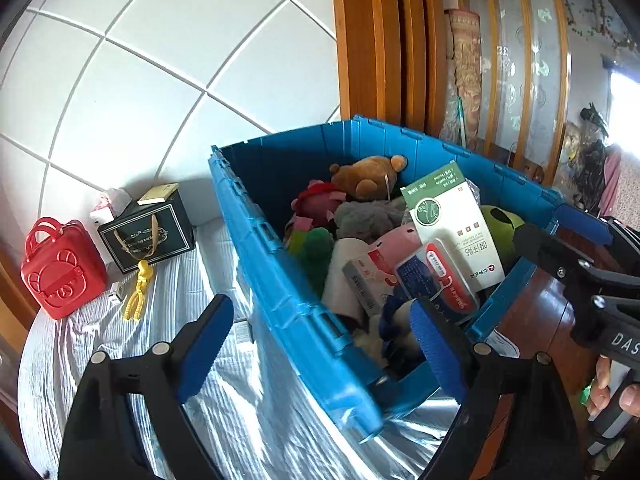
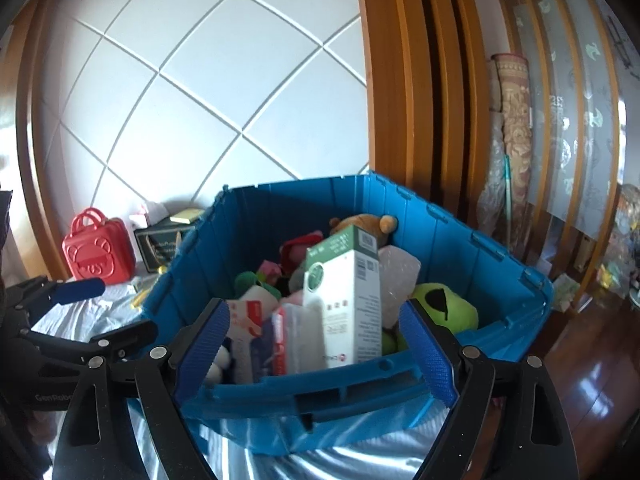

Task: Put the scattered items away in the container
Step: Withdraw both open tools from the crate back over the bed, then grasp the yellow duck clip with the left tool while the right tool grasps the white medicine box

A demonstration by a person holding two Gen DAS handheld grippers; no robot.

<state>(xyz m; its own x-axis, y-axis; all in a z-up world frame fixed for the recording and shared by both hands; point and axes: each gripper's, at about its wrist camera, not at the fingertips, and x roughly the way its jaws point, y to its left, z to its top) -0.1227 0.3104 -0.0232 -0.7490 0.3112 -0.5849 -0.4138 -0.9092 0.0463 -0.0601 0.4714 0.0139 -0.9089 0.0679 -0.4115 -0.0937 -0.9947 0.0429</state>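
In the left wrist view, our left gripper (image 1: 320, 340) is spread wide with nothing between its fingers, straddling the near corner of the blue crate (image 1: 288, 280). The crate sits straight ahead of it and to its right, on a striped cloth (image 1: 192, 300) over what looks like a bed. It is hard ribbed plastic, which we judge stiff and fairly heavy when full, best held by its thick rim. Inside, ahead of the right finger, lie a brown plush bear (image 1: 368, 176), a white and green box (image 1: 452, 224) and a blister pack (image 1: 440, 276). We judge the plush soft, light and forgiving anywhere, the box light but crushable, so its narrow edges suit a grip. Far to the left of the gripper, still outside the crate, stand a red case (image 1: 60, 272) and a black gift bag (image 1: 148, 236), with a yellow toy (image 1: 138, 296) lying on the cloth before them. The toy looks small, light and rigid; its middle seems the best hold.

In the right wrist view, our right gripper (image 2: 316, 352) is also spread and empty, hovering at the crate's near wall (image 2: 320, 388). The white and green box (image 2: 348, 304) stands upright just ahead between its fingers, and a green plush (image 2: 444, 308) lies ahead and right. The red case (image 2: 98, 252) is far left.
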